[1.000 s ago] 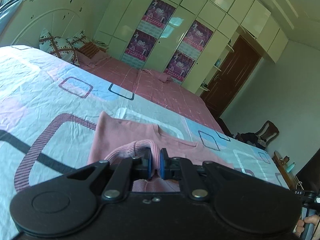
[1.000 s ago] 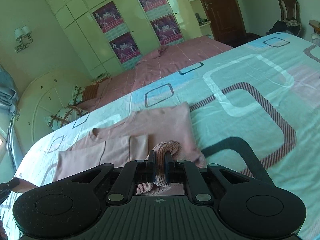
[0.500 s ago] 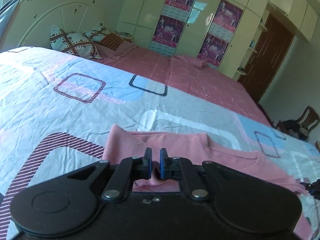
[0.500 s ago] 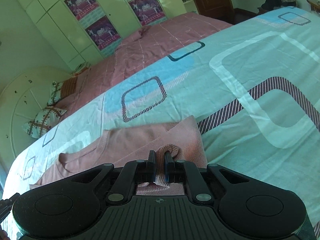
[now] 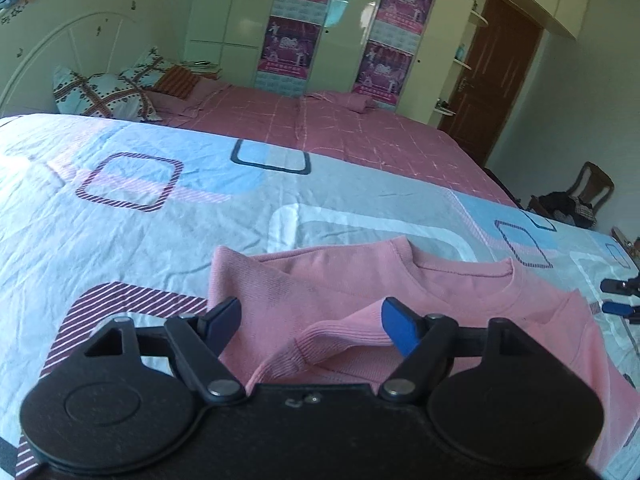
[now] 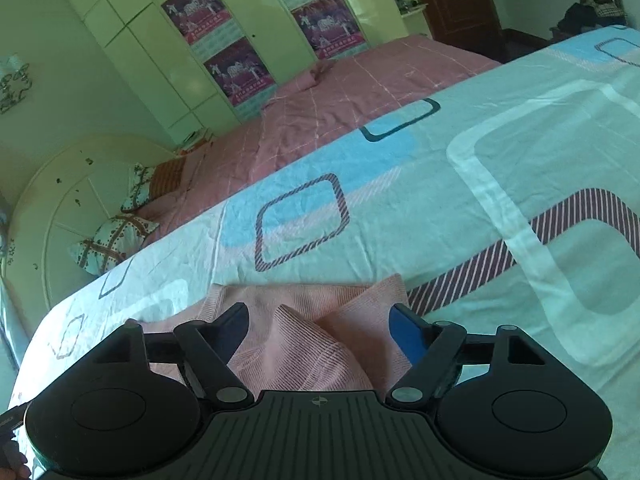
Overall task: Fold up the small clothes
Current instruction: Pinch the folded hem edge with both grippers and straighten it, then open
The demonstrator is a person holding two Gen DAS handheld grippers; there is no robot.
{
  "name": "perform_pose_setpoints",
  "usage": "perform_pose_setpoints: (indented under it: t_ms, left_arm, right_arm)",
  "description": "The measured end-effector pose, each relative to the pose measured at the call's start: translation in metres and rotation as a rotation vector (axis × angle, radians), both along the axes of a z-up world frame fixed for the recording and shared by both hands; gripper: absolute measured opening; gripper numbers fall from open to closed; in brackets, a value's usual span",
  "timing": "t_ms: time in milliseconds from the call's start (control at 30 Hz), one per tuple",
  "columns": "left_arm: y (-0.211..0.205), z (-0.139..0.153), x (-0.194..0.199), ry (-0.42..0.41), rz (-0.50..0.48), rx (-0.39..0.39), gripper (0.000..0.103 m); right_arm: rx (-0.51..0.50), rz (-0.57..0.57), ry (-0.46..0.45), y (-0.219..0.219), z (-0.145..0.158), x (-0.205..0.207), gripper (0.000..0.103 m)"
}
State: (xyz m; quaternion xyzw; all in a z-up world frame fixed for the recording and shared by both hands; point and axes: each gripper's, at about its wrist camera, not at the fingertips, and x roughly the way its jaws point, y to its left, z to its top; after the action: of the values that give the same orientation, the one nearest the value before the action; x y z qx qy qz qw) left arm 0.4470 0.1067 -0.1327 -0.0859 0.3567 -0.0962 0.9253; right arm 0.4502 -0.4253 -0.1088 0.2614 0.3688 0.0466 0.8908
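A small pink knit sweater point(image 5: 320, 280) lies on the patterned bedsheet point(image 5: 132, 220), neckline toward the far side. My left gripper point(image 5: 312, 320) is open just above it, with a ribbed folded edge point(image 5: 340, 332) lying loose between the fingers. In the right wrist view the same sweater point(image 6: 312, 344) lies under my right gripper point(image 6: 320, 320), which is open too, a ribbed fold point(image 6: 296, 336) bunched between its fingers. The right gripper's blue tips show at the left wrist view's right edge point(image 5: 618, 296).
The light sheet with square patterns point(image 6: 500, 200) covers the near bed. A pink bed point(image 5: 340, 132) adjoins it beyond, with pillows point(image 5: 100, 92) at the headboard. Wardrobes with posters, a brown door point(image 5: 496, 80) and a chair point(image 5: 580, 196) stand behind.
Both grippers were shut on ribbed edges of the sweater and carried them forward over it. Now both have opened and the folds lie released on the sweater.
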Motion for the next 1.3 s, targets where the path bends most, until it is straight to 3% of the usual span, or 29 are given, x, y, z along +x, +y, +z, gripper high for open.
perform_pose_setpoints:
  t_ms: [167, 267, 367, 433, 467, 533, 633, 700, 733, 767, 933, 1100, 1133, 1167, 1300]
  left_arm:
    - [0.001, -0.001, -0.003, -0.046, -0.084, -0.088, 0.079]
    - [-0.001, -0.009, 0.008, -0.005, -0.090, -0.012, 0.081]
    - [0.000, -0.021, 0.022, 0.032, -0.079, -0.018, 0.075]
    - [-0.001, -0.029, 0.029, 0.061, -0.096, -0.024, 0.068]
    - [-0.003, -0.033, 0.032, 0.079, -0.109, -0.019, 0.061]
    - [-0.007, -0.039, 0.034, 0.092, -0.133, 0.010, 0.058]
    - [-0.006, -0.041, 0.032, 0.090, -0.139, 0.015, 0.045]
    - [-0.004, -0.038, 0.030, 0.080, -0.129, 0.019, 0.021]
    - [-0.004, -0.037, 0.028, 0.067, -0.130, 0.033, 0.018]
    - [-0.006, -0.034, 0.025, 0.052, -0.135, 0.051, 0.015]
    - [-0.014, -0.024, 0.015, 0.000, -0.172, 0.079, 0.005]
    - [-0.008, -0.001, 0.013, -0.131, -0.071, 0.043, 0.003]
    - [-0.008, 0.002, 0.016, -0.149, -0.051, 0.044, 0.004]
    - [-0.008, 0.004, 0.019, -0.166, -0.032, 0.052, 0.004]
    - [-0.006, -0.001, 0.034, -0.160, 0.064, 0.035, 0.003]
  right_arm:
    - [-0.009, 0.031, -0.002, 0.001, -0.007, 0.004, 0.077]
    - [-0.061, 0.081, 0.019, 0.009, -0.015, 0.011, 0.076]
    - [-0.099, 0.124, 0.023, 0.019, -0.020, 0.018, 0.074]
    - [-0.138, 0.158, 0.028, 0.026, -0.024, 0.023, 0.054]
    - [-0.155, 0.182, 0.035, 0.030, -0.026, 0.026, 0.051]
    - [-0.208, 0.215, 0.037, 0.037, -0.029, 0.028, 0.050]
    - [-0.246, 0.247, 0.039, 0.039, -0.034, 0.031, 0.050]
    - [-0.263, 0.265, 0.035, 0.040, -0.035, 0.031, 0.048]
    - [-0.276, 0.280, 0.030, 0.042, -0.034, 0.031, 0.030]
    - [-0.284, 0.309, 0.026, 0.045, -0.033, 0.030, 0.022]
    - [-0.306, 0.373, 0.013, 0.051, -0.028, 0.025, 0.008]
    - [-0.239, 0.261, -0.094, 0.037, -0.007, 0.017, 0.006]
    - [-0.230, 0.220, -0.118, 0.034, -0.001, 0.017, 0.000]
    - [-0.233, 0.180, -0.139, 0.031, 0.003, 0.018, 0.000]
    - [-0.251, 0.067, -0.147, 0.020, 0.007, 0.029, 0.000]
